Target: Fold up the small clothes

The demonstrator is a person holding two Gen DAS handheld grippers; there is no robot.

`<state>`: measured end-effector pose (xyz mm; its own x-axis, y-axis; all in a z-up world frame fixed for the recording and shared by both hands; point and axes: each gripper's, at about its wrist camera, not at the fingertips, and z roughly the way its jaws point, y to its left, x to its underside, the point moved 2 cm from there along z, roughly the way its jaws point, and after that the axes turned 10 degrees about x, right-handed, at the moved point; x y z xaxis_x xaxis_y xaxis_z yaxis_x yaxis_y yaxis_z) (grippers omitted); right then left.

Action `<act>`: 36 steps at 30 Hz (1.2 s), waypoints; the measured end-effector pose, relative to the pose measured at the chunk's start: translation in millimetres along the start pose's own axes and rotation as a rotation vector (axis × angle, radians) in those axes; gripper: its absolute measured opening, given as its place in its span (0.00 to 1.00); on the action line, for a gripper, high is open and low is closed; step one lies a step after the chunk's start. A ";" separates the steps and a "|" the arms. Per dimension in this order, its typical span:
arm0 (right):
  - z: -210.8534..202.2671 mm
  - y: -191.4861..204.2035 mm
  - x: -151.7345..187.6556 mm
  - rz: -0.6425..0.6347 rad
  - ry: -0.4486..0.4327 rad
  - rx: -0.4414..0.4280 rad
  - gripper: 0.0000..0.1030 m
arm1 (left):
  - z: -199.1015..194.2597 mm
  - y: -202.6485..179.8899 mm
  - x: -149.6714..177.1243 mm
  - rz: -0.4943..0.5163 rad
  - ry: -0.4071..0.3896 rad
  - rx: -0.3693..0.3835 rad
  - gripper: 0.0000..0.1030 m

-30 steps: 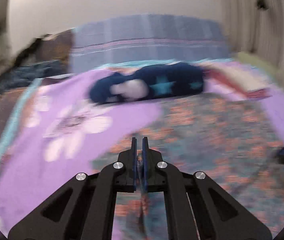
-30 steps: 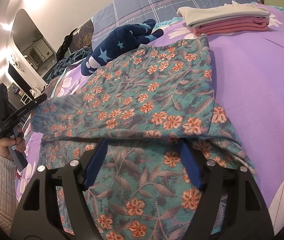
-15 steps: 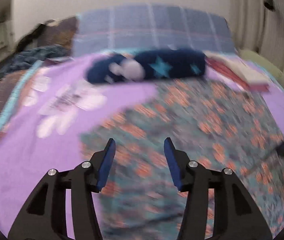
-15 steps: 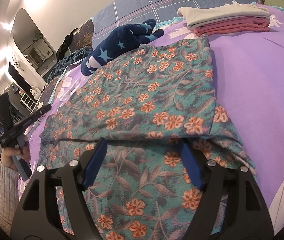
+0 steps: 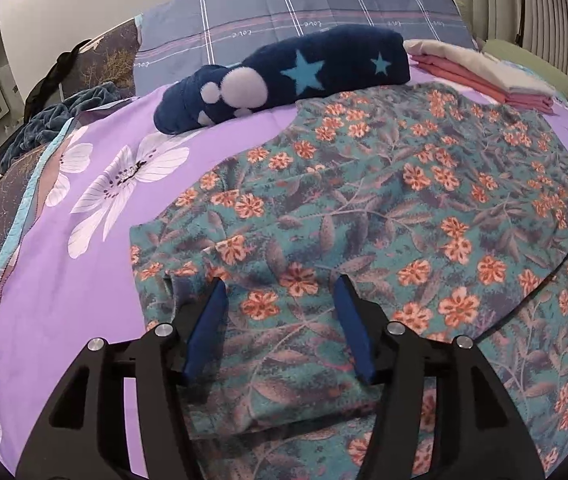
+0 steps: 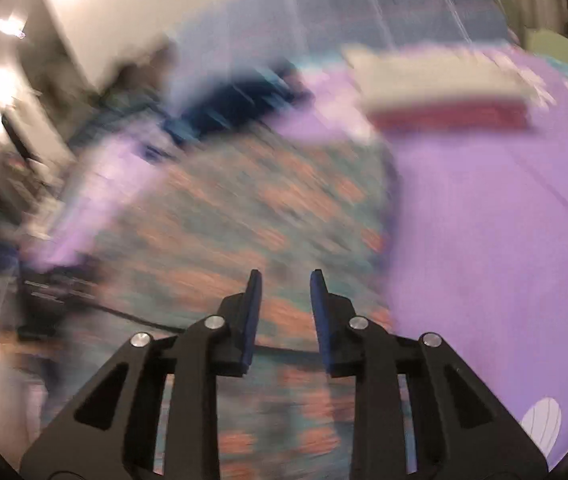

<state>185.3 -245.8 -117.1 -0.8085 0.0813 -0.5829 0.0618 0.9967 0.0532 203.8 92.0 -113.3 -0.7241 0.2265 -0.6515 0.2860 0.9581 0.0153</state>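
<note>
Left wrist view: a flowery cloth is spread flat on the purple bedsheet. It is teal with small orange flowers and grey-purple leaves, and it looks soft and a little fuzzy. One layer is folded over another, so a straight dark edge is seen running across the right side. The near corner is a bit lumpy.

The left gripper is held just above the near part of the cloth. Its two blue pads are spread wide and nothing is held between them.

Behind the cloth a dark blue fluffy roll with light blue stars and white round spots is lying. Beside it a neat stack of folded clothes is seen (pink below, cream on top). Big white flowers are printed on the sheet, and a grey-blue checked pillow is standing at the back.

Right wrist view is very blurry. The right gripper is over the same cloth, near its right edge. Its pads are set a small way apart, with nothing gripped. The stack and the purple sheet are seen as smeared shapes.
</note>
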 end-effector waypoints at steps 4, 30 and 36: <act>-5.9 -12.6 4.8 0.027 -0.031 -0.031 0.05 | -30.6 24.7 8.9 -0.036 -0.062 -0.082 0.61; -99.4 -71.6 100.5 0.062 -0.010 -0.185 0.32 | -126.0 15.1 139.2 -0.212 -0.003 0.314 0.68; -117.3 -80.3 143.4 0.055 0.036 -0.262 0.32 | -142.0 -19.8 173.0 -0.117 0.025 0.360 0.68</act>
<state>-4.3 -315.0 -109.8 -0.8290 0.1299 -0.5440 -0.0439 0.9545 0.2948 -16.3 137.0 -118.7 -0.7791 0.1274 -0.6138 0.3989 0.8561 -0.3287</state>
